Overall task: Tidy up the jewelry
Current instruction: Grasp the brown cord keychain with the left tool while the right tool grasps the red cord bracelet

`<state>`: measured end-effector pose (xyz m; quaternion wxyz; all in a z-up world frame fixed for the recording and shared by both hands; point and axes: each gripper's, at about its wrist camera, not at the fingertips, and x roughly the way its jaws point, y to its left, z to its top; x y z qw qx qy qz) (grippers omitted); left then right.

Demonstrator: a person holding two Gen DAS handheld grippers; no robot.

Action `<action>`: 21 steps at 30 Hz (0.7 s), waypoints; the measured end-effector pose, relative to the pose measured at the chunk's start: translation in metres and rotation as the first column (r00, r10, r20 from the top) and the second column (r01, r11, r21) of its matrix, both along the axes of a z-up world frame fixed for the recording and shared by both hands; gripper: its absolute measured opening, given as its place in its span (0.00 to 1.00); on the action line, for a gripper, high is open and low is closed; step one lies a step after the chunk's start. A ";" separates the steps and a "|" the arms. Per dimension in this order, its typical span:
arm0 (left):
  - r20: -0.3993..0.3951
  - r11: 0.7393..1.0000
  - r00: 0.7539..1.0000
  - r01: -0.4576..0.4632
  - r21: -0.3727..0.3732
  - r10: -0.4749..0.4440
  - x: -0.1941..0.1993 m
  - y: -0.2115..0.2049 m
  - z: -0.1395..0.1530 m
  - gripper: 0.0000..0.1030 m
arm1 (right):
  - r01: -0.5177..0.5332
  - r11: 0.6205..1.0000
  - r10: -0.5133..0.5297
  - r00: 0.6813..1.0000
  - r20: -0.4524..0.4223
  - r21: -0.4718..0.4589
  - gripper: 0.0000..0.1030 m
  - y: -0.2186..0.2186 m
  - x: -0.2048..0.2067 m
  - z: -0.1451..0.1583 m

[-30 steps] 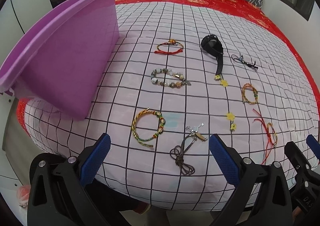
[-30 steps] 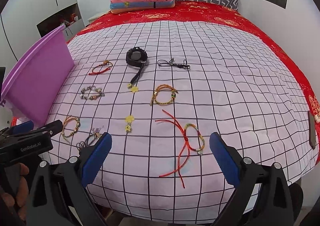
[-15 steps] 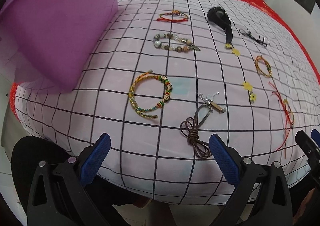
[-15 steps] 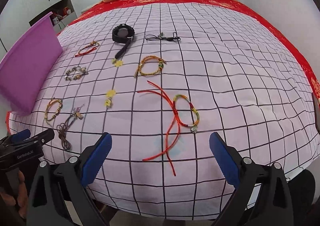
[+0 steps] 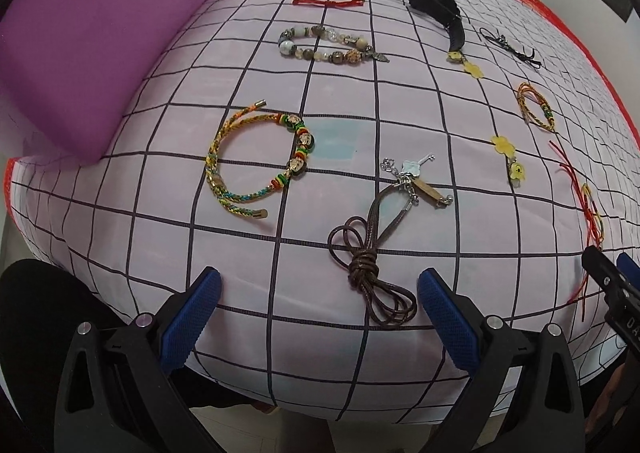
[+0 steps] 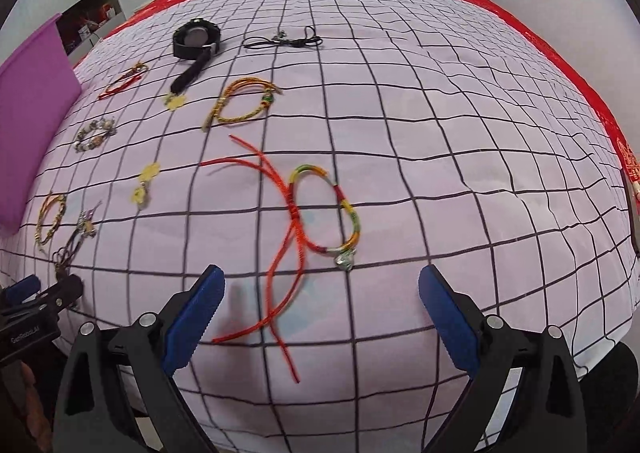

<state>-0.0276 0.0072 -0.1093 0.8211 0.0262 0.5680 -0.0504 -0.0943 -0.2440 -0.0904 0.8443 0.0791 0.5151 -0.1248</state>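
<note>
White bedding (image 5: 400,101) with a dark grid pattern covers a bed, with jewelry spread across it and a purple bin (image 5: 92,45) at its left edge. Near the front edge, the left gripper (image 5: 319,305) hovers with jaws wide apart around the knotted brown cord necklace (image 5: 376,253), beside a multicolored braided bracelet (image 5: 256,169). To the right, the right gripper (image 6: 320,301) is likewise spread open over the tails of a red string bracelet (image 6: 316,221).

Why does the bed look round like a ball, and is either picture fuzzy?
Both views: a fisheye lens bends the checked sheet into a dome. Left wrist view: sharp, the brown cord crisp. Right wrist view: smeared at the left, the beaded bracelet blurred, and the red string bracelet only slightly soft.
</note>
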 end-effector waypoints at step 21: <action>0.095 1.000 0.995 0.016 -0.004 -0.015 -0.005 -0.013 0.005 0.50 | -0.088 0.996 0.088 0.996 0.004 -0.019 0.55 0.004 0.017 -0.009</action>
